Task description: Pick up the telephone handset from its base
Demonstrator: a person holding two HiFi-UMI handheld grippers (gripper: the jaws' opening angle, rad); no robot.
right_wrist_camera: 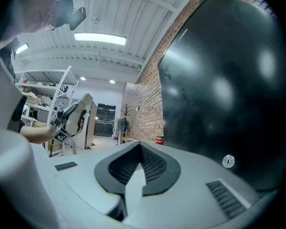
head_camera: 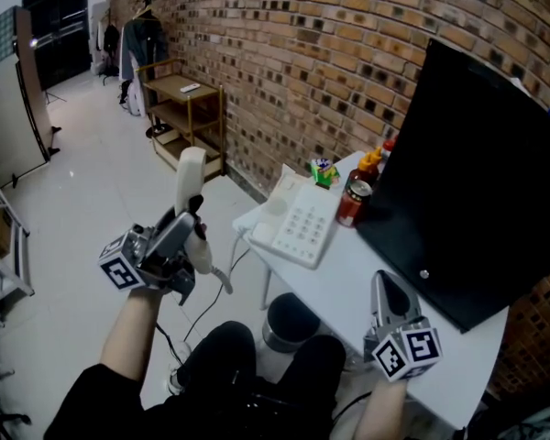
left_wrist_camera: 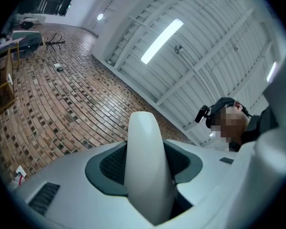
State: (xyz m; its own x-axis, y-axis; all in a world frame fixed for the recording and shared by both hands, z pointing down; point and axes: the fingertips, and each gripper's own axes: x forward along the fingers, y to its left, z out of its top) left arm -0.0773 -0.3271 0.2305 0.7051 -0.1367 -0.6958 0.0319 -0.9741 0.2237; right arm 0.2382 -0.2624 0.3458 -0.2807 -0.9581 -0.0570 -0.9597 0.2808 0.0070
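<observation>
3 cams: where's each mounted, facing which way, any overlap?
Head view: head-mounted, steeply down at table, phone base, left gripper holding handset, right gripper; forearms, lap show.
Left gripper view: on that gripper, tilted up at brick wall, ceiling; handset in jaws; person's head shows.
Right gripper view: on that gripper, level along table beside black panel; left forearm shows.
Shared: head and right gripper views both show the held handset.

Cream handset (head_camera: 191,174), white base (head_camera: 298,229), black monitor (head_camera: 477,172), mottled red-brown brick wall (head_camera: 330,44) (the can (head_camera: 354,205) looks red).
</observation>
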